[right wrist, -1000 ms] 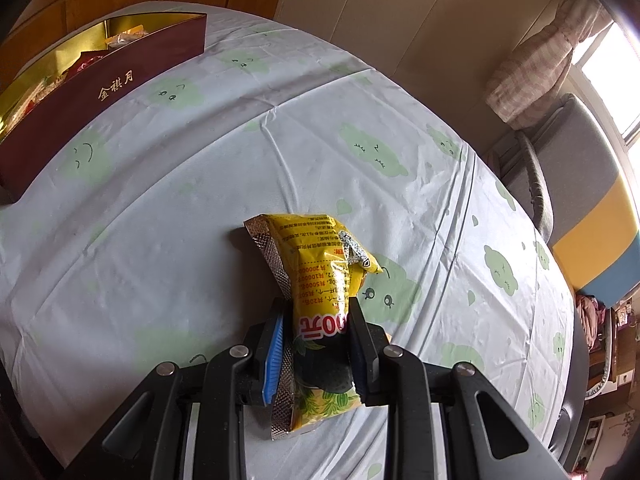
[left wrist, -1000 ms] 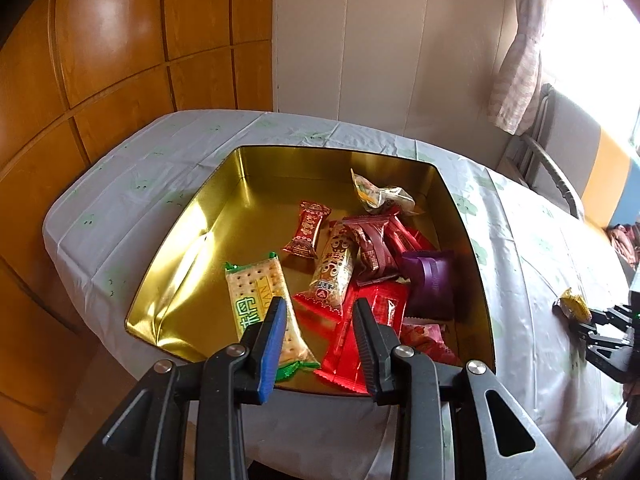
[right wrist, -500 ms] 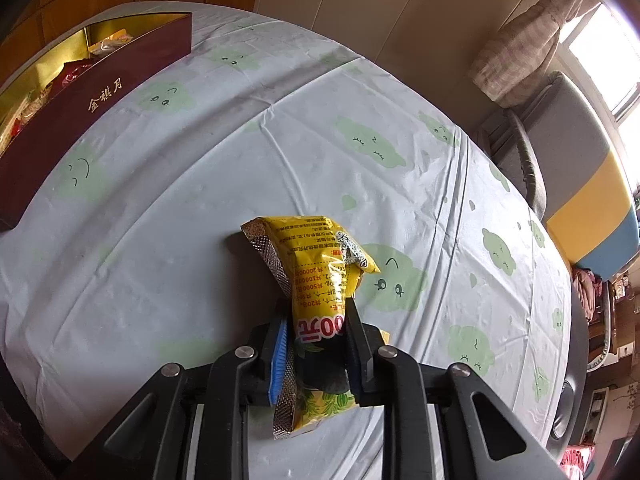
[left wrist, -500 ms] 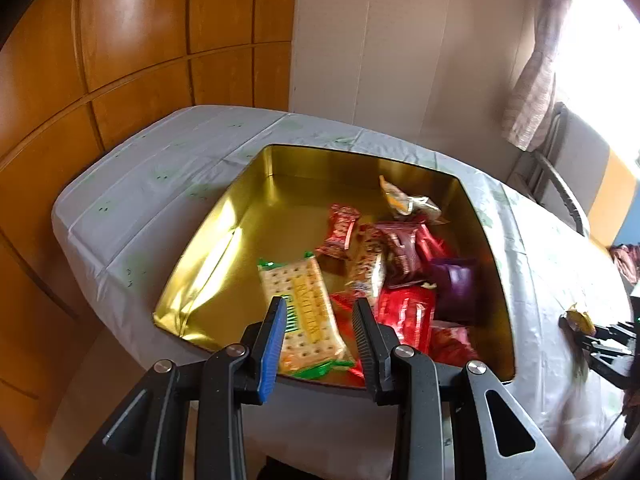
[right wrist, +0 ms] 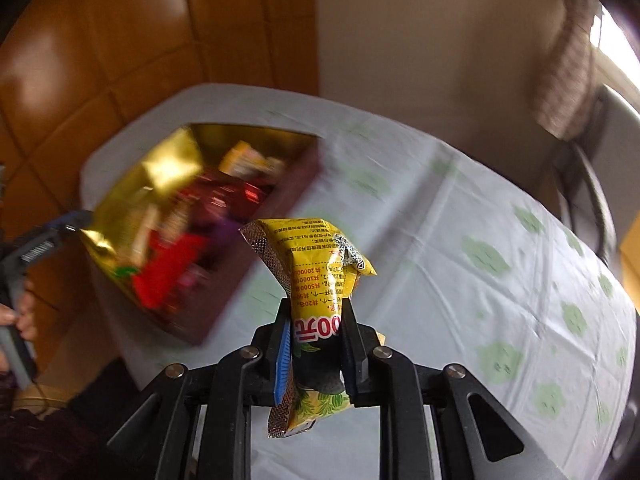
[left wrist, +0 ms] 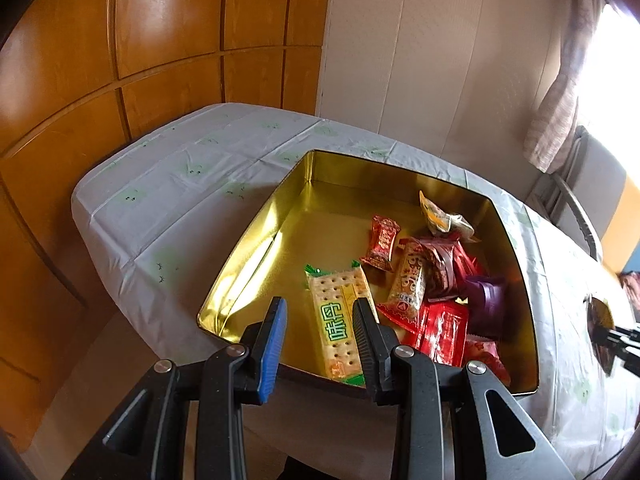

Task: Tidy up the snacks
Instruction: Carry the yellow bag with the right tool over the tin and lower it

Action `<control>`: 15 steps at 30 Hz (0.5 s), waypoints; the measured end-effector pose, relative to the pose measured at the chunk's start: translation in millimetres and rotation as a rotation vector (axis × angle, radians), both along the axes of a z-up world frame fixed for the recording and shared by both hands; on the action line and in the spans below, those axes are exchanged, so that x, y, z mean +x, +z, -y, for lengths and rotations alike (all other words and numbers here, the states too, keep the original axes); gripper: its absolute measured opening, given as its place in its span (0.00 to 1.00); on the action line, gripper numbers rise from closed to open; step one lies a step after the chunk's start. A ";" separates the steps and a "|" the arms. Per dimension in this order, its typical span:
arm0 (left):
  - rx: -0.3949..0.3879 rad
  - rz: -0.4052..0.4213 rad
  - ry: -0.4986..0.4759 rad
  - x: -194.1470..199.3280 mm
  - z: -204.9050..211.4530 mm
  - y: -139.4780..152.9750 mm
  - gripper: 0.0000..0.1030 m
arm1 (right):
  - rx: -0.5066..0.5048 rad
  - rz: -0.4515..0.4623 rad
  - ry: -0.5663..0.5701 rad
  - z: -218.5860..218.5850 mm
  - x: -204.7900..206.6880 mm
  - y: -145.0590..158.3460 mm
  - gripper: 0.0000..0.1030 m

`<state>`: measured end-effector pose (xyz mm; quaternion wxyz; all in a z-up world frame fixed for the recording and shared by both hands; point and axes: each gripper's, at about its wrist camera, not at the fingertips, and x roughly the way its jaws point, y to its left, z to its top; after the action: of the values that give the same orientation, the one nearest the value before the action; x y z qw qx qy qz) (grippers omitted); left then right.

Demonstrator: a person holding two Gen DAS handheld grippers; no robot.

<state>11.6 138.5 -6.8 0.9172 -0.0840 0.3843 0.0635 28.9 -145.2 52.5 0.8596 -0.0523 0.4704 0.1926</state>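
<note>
A gold-lined box (left wrist: 264,248) with dark red outer walls sits on the table and holds several snacks: a cracker pack (left wrist: 338,316), red packets (left wrist: 444,332), a purple packet (left wrist: 486,296). My left gripper (left wrist: 320,320) is open and empty, hovering over the box's near edge. My right gripper (right wrist: 314,324) is shut on a yellow snack packet (right wrist: 316,276) and holds it in the air above the table, right of the box (right wrist: 168,168), which is blurred. The right gripper with the packet also shows at the left wrist view's right edge (left wrist: 604,328).
The table (right wrist: 500,240) has a white cloth with green prints. Wooden wall panels (left wrist: 120,60) stand at left, a cream wall behind. A chair (left wrist: 580,216) and curtain (left wrist: 556,120) are at the far right.
My right gripper has lifted the yellow packet off the table and swung left towards the box. My left gripper has drawn back and to the left, still open.
</note>
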 end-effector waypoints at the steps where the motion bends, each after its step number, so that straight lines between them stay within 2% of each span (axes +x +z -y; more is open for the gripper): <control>1: 0.001 0.002 0.001 0.1 -0.4 0.5 0.34 | 0.016 0.006 0.028 -13.6 2.9 5.7 0.20; 4: -0.001 0.007 0.002 -0.1 -1.8 1.8 0.34 | 0.062 0.008 0.108 -53.9 11.9 16.4 0.20; 7: -0.001 0.011 0.006 -0.7 -3.7 2.4 0.34 | 0.088 -0.027 0.157 -90.1 28.0 11.4 0.20; 12: -0.008 0.007 0.010 -1.1 -8.3 0.3 0.34 | 0.092 -0.155 0.132 -138.3 62.7 -24.3 0.21; 15: -0.010 0.002 0.017 -1.0 -11.6 -1.5 0.34 | 0.030 -0.191 0.078 -151.1 77.5 -50.4 0.21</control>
<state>10.7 150.1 -8.4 0.9166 -0.0921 0.3828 0.0691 106.4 5.9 2.1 0.8033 -0.0393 0.5450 0.2371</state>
